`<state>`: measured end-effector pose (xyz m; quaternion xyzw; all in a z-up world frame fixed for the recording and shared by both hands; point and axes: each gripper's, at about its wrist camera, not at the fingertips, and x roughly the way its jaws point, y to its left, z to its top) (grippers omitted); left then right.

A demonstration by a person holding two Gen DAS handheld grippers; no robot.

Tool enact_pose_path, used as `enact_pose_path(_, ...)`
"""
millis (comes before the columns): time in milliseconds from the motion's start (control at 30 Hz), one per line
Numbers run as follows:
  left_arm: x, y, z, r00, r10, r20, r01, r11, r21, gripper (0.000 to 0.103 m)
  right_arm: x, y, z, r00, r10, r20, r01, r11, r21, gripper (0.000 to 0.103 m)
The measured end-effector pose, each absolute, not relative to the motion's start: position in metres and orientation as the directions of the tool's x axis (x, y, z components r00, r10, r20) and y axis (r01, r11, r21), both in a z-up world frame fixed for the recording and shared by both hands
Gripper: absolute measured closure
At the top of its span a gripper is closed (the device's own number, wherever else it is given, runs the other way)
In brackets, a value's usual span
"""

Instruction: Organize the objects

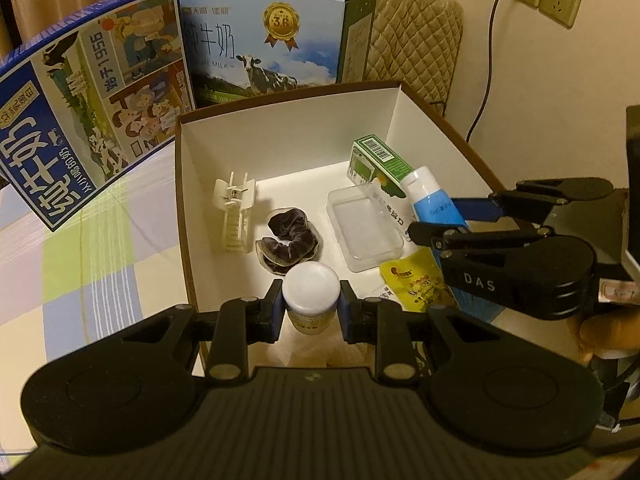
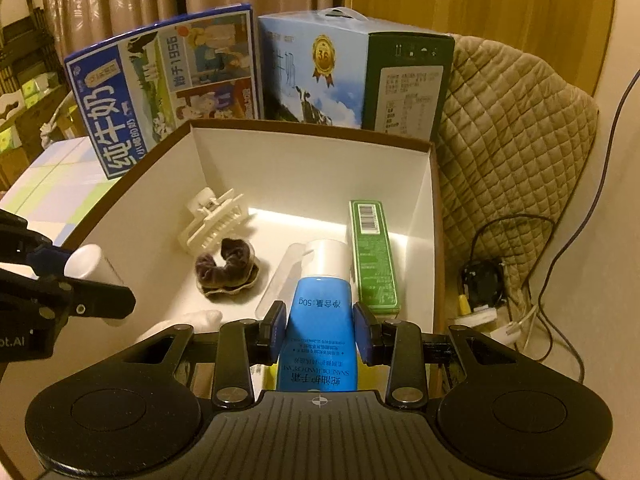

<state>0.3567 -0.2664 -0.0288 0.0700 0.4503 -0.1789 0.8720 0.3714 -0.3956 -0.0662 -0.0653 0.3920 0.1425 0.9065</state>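
While clamped — tube (image 2: pixel 320 312) between pads (image 2: pixel 276 326).

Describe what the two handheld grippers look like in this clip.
Both are matte black plastic. The left gripper and right gripper have blue pads on the fingers, silver pivot bolts, two round discs and a ribbed centre plate. The right one's side reads "DAS" in white. No sleeves show.

Box (image 1: pixel 192 184) floor bare at back; milk cartons (image 1: pixel 100 92) crowd behind.

Checked cloth surface (image 1: pixel 80 264) carries the open box (image 1: pixel 288 128) and two milk cartons (image 1: pixel 276 36)
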Motion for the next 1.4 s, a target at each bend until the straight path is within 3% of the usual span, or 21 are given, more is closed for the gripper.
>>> enact_pose_path(400,0.372,-0.275,-0.036,0.534,-0.228,-0.814,0.378,0.926,-0.012,0.080,0.375,-0.415,-0.052,0.652,0.275,-0.706,-0.275,0.954,0.118,0.067)
enact_pose_path(567,0.376,-0.274,-0.033,0.547,-0.212,-0.810,0.368,0.930,0.005,0.059,0.364,-0.423,-0.047,0.645,0.302,-0.702,-0.267,0.950,0.163,0.065)
enact_pose_path(700,0.375,-0.269,-0.028,0.552,-0.206,-0.808,0.349,0.937,0.000,0.051,0.354,-0.427,-0.042,0.639,0.330,-0.695,-0.267,0.942,0.202,0.061)
enact_pose_path(833,0.365,-0.263,-0.023,0.558,-0.206,-0.804,0.337,0.942,-0.008,0.035,0.340,-0.428,-0.037,0.628,0.356,-0.692,-0.284,0.933,0.221,0.055)
enact_pose_path(900,0.359,-0.260,-0.020,0.560,-0.204,-0.803,0.329,0.944,-0.011,0.033,0.332,-0.427,-0.034,0.629,0.362,-0.688,-0.292,0.930,0.222,0.049)
enact_pose_path(1067,0.340,-0.251,-0.010,0.568,-0.205,-0.797,0.294,0.955,-0.037,0.017,0.312,-0.425,-0.027,0.624,0.368,-0.689,-0.290,0.928,0.232,0.045)
enact_pose_path(1400,0.296,-0.231,0.017,0.617,-0.178,-0.767,0.223,0.974,-0.047,0.004,0.276,-0.418,-0.015,0.612,0.343,-0.713,-0.250,0.939,0.238,0.044)
